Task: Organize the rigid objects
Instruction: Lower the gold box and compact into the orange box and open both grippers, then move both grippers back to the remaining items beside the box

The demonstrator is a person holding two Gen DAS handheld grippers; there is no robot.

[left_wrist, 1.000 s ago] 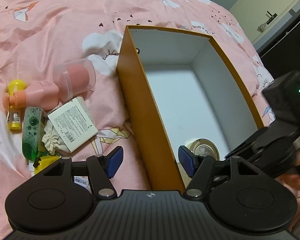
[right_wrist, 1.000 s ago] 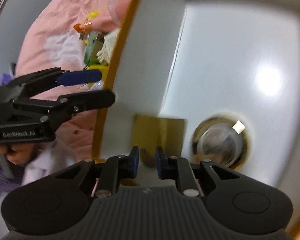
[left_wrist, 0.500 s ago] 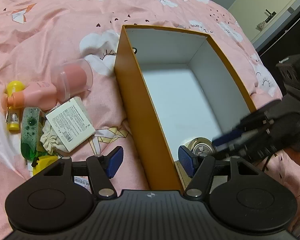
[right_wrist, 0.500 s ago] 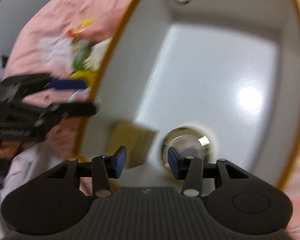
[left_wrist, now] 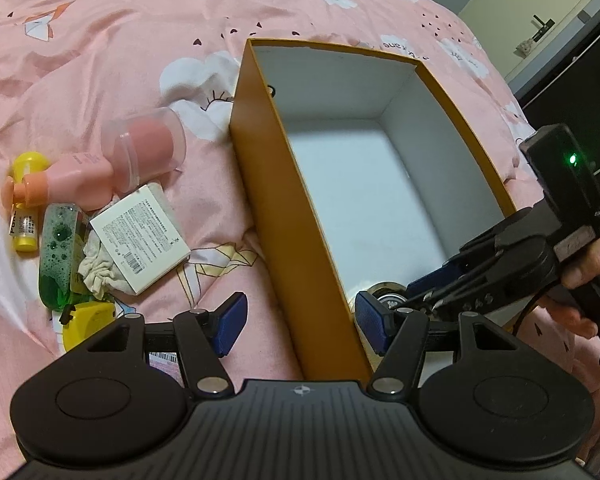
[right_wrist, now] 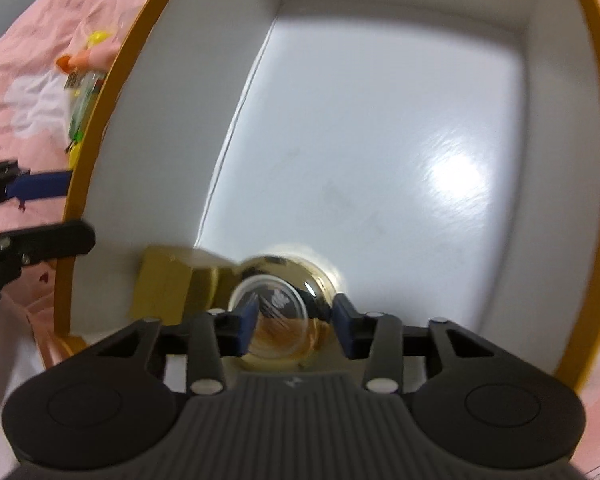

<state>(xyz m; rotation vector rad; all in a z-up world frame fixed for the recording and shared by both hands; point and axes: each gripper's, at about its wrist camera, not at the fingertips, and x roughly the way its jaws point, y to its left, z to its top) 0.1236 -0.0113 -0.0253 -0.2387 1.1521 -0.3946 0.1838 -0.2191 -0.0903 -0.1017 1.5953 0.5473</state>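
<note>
Your right gripper (right_wrist: 292,326), fingers spread around a gold tin (right_wrist: 284,308) beside a gold block (right_wrist: 168,284) inside the orange box (left_wrist: 284,208), leaves bottles (left_wrist: 80,184), a white packet (left_wrist: 140,236) waiting on the bed (left_wrist: 100,40); left gripper (left_wrist: 300,324) wide, empty.

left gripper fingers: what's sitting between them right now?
In the left wrist view, the box's orange side wall runs between the open left gripper fingers: one outside over the bedsheet, one inside the box.
</note>
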